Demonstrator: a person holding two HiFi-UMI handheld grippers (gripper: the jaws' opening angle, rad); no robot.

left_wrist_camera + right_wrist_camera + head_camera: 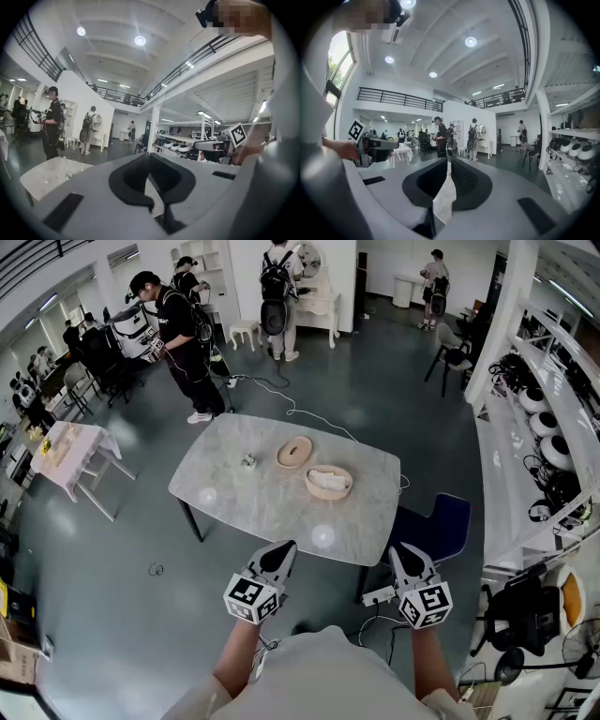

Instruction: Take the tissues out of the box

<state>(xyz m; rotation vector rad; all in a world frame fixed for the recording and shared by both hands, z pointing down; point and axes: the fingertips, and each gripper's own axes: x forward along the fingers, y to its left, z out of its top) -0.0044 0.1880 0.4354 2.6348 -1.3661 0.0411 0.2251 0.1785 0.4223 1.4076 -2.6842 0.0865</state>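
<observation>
The task has hardly begun. The person stands back from the table (234, 504), and the tissues (327, 479) lie in the round box (330, 493) on the right half of it, with a round wooden piece (293, 453), maybe the lid, just beside the box on its far left. The left gripper (284, 551) and the right gripper (403, 555) are near the person's body, well apart from the box, both with jaws shut tight and nothing in them. Next, a gripper likely has to reach out to the box, open up and pinch the top tissue.
</observation>
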